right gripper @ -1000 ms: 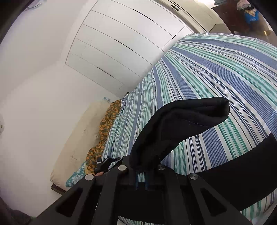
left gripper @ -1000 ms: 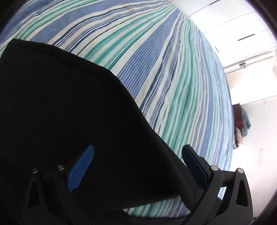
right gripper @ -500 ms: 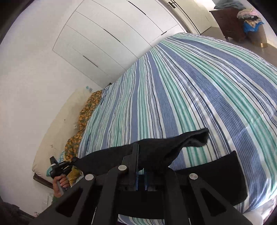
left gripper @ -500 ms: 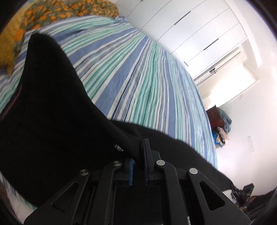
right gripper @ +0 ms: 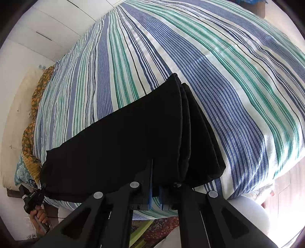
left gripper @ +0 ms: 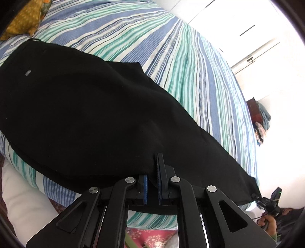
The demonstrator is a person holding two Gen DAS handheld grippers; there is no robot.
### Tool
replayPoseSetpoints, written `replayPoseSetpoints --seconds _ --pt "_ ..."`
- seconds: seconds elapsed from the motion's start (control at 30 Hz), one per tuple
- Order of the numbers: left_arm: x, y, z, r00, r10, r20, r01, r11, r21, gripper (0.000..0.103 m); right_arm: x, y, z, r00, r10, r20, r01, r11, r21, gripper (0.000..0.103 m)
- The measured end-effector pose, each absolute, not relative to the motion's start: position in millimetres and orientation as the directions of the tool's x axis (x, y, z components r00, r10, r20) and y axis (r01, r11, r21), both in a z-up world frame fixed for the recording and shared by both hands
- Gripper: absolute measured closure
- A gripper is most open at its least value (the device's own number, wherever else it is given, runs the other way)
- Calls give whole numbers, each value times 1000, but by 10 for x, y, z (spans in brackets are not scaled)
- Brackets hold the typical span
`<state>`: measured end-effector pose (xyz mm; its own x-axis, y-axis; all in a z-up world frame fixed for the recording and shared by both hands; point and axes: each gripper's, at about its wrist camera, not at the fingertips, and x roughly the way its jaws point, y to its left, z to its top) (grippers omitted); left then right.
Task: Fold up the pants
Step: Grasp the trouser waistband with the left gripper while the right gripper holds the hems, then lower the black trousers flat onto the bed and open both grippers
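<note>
The left tongs (left gripper: 152,171) are pinching the near edge of the black pants (left gripper: 91,106), their blue-padded fingers (left gripper: 159,169) drawn nearly together with cloth caught between them. The right tongs (right gripper: 155,183) are likewise gripping the pants (right gripper: 124,141) at the near edge, close to the stacked folded layers on that end. The pants are lying stretched lengthwise along the near side of the striped bed (right gripper: 219,66). A yellow patterned pillow (left gripper: 24,17) is resting at the head of the bed.
</note>
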<state>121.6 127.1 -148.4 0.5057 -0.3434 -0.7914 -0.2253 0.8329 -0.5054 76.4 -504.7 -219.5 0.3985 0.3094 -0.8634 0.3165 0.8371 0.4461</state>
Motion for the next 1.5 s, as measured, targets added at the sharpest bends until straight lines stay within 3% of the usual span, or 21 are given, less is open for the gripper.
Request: replayPoseSetpoints --seconds 0.27,0.37,0.43,0.5,0.57,0.6,0.63,0.77,0.83,0.87,1.1,1.4,1.43,1.5 --pt "1071 1354 -1647 477 -325 -817 -229 852 -472 100 734 -5110 -2310 382 315 -869 365 812 455 97" --pt "1067 1376 -1678 487 -329 -809 -243 839 -487 93 755 -5096 -2277 392 303 -869 356 821 447 96" --pt "1038 1454 -1685 508 -344 -789 -261 812 -522 78 750 -5092 -2261 400 302 -865 350 822 448 90" --pt "1044 1540 -1704 528 -352 -773 -287 782 -553 74 720 -5107 -2244 426 305 -852 348 814 466 75" --pt "1053 1600 -1751 534 -373 -759 -310 749 -586 77 682 -5133 -2209 456 306 -836 350 802 484 61" --pt "1044 1610 -1763 532 -373 -760 -320 743 -588 85 665 -5147 -2191 470 304 -829 350 797 491 58" --pt "1037 1614 -1769 530 -366 -765 -323 747 -581 97 653 -5158 -2181 478 305 -823 351 793 498 58" --pt "919 1567 -1676 541 -337 -771 -298 780 -550 101 622 -5199 -2173 488 308 -817 368 777 512 62" --pt "883 1505 -1605 546 -293 -785 -277 821 -500 101 607 -5186 -2147 479 283 -831 372 792 484 91" --pt "864 1483 -1588 542 -274 -795 -274 836 -475 101 604 -5173 -2149 472 280 -836 370 797 476 96" --pt "829 1481 -1622 518 -242 -820 -294 851 -436 101 623 -5130 -2186 442 255 -860 385 812 438 96" --pt "897 1327 -1739 464 -153 -873 -262 917 -300 98 624 -5115 -2209 402 224 -888 403 827 391 96" --pt "893 1320 -1729 458 -144 -877 -255 924 -285 92 617 -5113 -2198 400 214 -891 409 828 383 95" --pt "855 1333 -1695 443 -126 -888 -254 932 -259 83 567 -5130 -2165 403 202 -892 437 814 382 77"
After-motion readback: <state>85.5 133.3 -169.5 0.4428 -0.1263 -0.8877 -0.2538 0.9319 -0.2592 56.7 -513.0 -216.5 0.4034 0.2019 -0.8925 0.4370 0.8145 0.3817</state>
